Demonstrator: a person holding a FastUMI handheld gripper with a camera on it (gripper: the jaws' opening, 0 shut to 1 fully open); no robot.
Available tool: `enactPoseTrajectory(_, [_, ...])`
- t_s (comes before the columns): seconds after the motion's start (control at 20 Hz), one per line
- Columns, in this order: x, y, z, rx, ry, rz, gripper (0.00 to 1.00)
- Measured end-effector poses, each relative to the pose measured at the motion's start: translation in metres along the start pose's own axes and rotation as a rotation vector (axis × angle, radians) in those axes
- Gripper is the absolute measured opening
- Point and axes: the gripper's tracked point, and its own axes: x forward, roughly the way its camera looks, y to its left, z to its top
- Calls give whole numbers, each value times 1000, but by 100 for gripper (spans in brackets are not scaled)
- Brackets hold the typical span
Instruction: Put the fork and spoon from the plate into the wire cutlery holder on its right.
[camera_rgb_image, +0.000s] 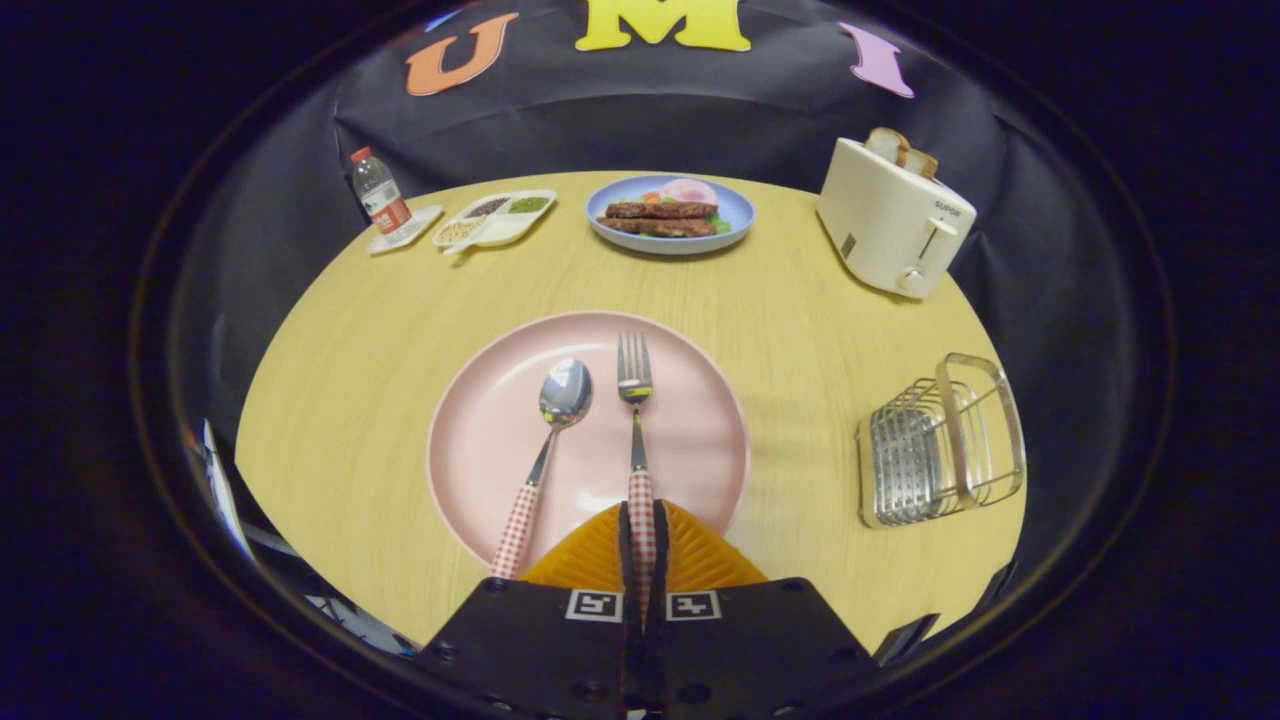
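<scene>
The fingers (641, 540) are clenched on the checked handle of the fork (634, 395), which runs straight ahead of them with its tines up near the middle of the pink plate (480, 440). Just beside the fork, to its left on the same plate, lies the spoon (560, 400), its handle slanting toward the near rim. To the right of the plate, apart from it on the wooden surface (800, 300), stands the wire cutlery holder (940, 440), with a toaster (893, 215) beyond it.
</scene>
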Motion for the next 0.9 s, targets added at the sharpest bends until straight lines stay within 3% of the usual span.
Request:
enactPoseTrajectory(0.15, [-37,-5,19,57,37,63,1])
enactPoseTrajectory(0.3, [-77,-30,42,73,51,74,1])
enactPoseTrajectory(0.65, [-153,-118,55,77,175,42,1])
enactPoseTrajectory(0.9, [-169,-159,42,137,331,31,1])
